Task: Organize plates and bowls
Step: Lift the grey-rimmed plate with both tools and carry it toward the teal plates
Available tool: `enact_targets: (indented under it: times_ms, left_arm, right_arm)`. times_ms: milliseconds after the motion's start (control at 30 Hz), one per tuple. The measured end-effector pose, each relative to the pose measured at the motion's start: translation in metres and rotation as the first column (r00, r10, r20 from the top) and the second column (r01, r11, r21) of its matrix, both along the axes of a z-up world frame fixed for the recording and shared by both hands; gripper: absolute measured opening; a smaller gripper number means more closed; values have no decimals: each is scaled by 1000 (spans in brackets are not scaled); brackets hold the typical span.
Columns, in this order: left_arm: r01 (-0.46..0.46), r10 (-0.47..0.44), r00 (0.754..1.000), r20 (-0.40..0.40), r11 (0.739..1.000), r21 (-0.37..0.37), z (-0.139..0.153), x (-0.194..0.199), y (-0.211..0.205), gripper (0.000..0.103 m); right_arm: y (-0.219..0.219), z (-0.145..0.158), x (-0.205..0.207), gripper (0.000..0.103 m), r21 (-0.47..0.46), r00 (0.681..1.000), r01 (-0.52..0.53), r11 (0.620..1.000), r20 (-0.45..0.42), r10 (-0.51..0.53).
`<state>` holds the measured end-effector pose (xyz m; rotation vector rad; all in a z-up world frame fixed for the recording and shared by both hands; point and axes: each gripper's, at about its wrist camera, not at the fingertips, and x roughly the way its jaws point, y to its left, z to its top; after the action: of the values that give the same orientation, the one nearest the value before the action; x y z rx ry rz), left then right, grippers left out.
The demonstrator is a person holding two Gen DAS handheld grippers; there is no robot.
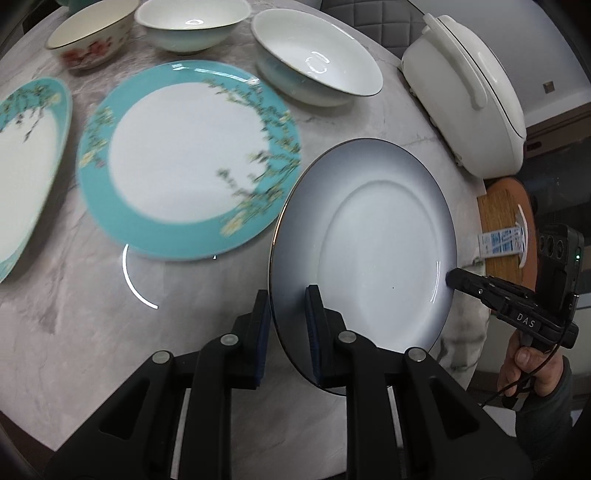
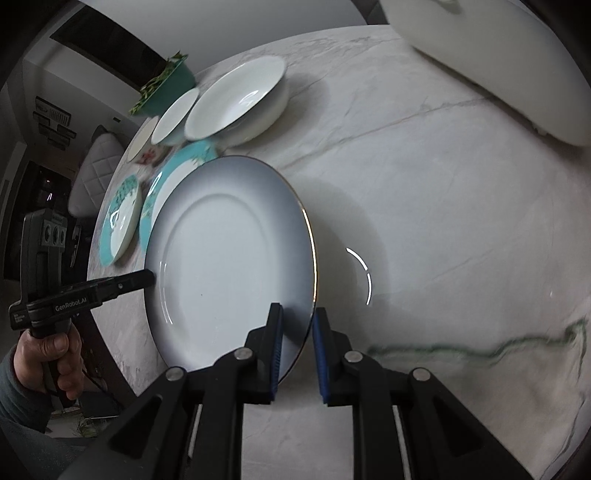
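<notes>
A white plate with a grey-shaded rim [image 1: 369, 251] [image 2: 229, 258] hangs tilted above the marble table [image 1: 74, 314], throwing a shadow on it. My left gripper [image 1: 288, 325] is shut on the plate's near left rim, one pad on each face. My right gripper [image 2: 297, 339] is shut on the opposite rim in the same way. Each gripper shows in the other's view, the right gripper [image 1: 452, 277] and the left gripper [image 2: 147, 277] both touching the plate's edge, each held by a hand.
Two teal-rimmed floral plates [image 1: 184, 162] [image 1: 26, 166] lie on the table to the left. Behind them stand a flowered bowl [image 1: 88, 37] and two white bowls [image 1: 192, 26] [image 1: 317, 55]. A white lidded casserole [image 1: 469, 99] sits at the right edge, a green bowl [image 2: 166, 88] farther back.
</notes>
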<state>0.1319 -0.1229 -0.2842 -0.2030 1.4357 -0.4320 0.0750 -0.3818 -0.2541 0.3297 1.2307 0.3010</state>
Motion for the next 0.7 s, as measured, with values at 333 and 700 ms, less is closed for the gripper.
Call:
enact_targets:
  times_ms: [333,700]
  left_arm:
    - [46,-44,998,-38,998,47,-3,-60,96,17]
    - [61,-57,997,-52,995,75,-27,-72,157,17]
  right_arm:
    - [82,-18,-45,18,19,997,6,1000,-72,-5]
    - [137,-42,-53,18,-15,995,9,1000,-98,-11]
